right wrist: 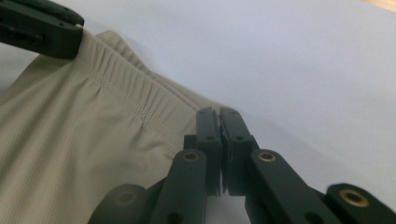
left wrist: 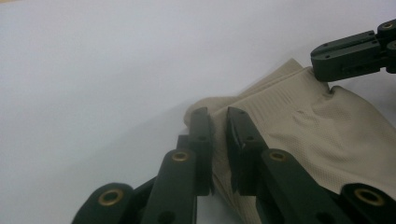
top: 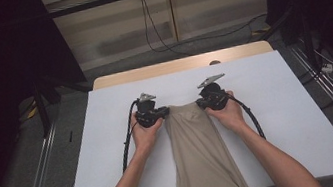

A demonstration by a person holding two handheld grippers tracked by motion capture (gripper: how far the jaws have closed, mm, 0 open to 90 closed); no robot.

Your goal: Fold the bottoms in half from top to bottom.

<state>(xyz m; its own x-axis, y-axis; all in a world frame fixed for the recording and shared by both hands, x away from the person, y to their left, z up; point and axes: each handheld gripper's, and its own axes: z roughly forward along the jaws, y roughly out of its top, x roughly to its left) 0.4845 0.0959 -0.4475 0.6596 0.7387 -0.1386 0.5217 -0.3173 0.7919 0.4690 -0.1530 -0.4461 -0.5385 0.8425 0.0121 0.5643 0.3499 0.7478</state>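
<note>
A beige garment (top: pixel 199 154) was laid lengthwise on the white desk (top: pixel 290 119), its ribbed waistband end turned away from the person and its lower end hanging over the near edge of the desk. The two far corners of that waistband had been taken up. The left tool (top: pixel 161 113) was clamped on the left corner; in the left gripper view the cloth (left wrist: pixel 322 140) was seen pinched between the two black jaws, which stood nearly together with only the thickness of the fabric between them. The right tool (top: pixel 202 102) was clamped on the right corner, and in the right gripper view its jaws were pressed almost flat against each other over the waistband edge (right wrist: pixel 140 107).

The gripping step was judged to be done: both corners were held and the waistband was stretched lightly between them. What was left could not be settled from the pictures; a lift, a spread or a fold of the garment was taken as the likely work to come, since the cloth was lying unfolded and somewhat rumpled along its length.

No brand, label or writing could be read on the garment, the tools or the desk.
</note>
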